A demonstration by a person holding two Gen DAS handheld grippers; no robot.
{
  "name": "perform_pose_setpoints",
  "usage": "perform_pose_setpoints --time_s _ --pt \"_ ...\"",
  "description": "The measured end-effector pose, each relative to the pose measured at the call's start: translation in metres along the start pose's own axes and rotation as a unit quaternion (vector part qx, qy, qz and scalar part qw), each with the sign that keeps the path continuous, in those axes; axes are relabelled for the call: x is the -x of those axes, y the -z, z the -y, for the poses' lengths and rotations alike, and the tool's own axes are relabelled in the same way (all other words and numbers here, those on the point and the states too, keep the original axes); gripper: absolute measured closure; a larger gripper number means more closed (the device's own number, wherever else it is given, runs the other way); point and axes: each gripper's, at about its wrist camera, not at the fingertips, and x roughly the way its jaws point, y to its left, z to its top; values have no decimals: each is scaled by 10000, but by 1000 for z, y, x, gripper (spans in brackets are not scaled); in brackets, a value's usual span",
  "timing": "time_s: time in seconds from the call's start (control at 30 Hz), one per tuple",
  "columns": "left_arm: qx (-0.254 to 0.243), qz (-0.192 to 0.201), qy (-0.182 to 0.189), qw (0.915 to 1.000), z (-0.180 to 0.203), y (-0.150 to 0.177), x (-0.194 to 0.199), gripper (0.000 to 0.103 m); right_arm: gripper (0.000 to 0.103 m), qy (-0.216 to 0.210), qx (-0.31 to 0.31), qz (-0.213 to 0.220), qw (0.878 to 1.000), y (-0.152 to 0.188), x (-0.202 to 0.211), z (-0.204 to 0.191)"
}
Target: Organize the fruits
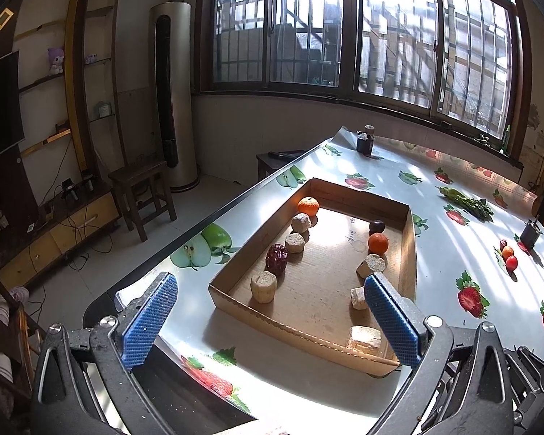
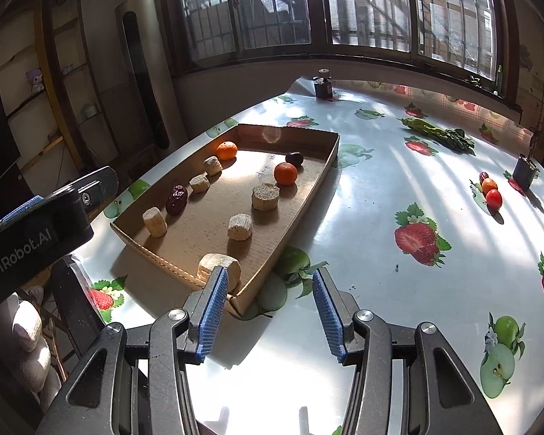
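A shallow cardboard tray (image 1: 301, 320) (image 2: 293, 217) lies on the fruit-print table. In it are two oranges (image 1: 308, 206) (image 1: 378, 243), a dark plum (image 1: 375, 225), a red date (image 1: 276, 258) (image 2: 177, 199) and several beige chunks (image 1: 263, 286) (image 2: 240, 226). Three small red and orange fruits (image 1: 507, 253) (image 2: 489, 188) sit on the table far right. My left gripper (image 1: 270, 281) is open wide over the tray's near end, holding nothing. My right gripper (image 2: 268, 273) is open just above the tray's near right corner, with nothing pressed between its pads.
Green vegetables (image 1: 468, 201) (image 2: 439, 132) lie at the back right. Two small dark containers (image 1: 365, 141) (image 2: 525, 172) stand on the table. The table's left edge (image 1: 185, 232) drops to the floor, with a stool (image 1: 141, 188) beyond. The left gripper's body (image 2: 36, 232) shows in the right wrist view.
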Motion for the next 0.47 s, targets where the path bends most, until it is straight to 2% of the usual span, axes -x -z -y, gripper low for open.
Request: perform_pose_setpoints --time_s 0.47 --pt "155 -91 -92 9998 -7 0 3 0 50 -85 172 -62 9998 2 -2 -12"
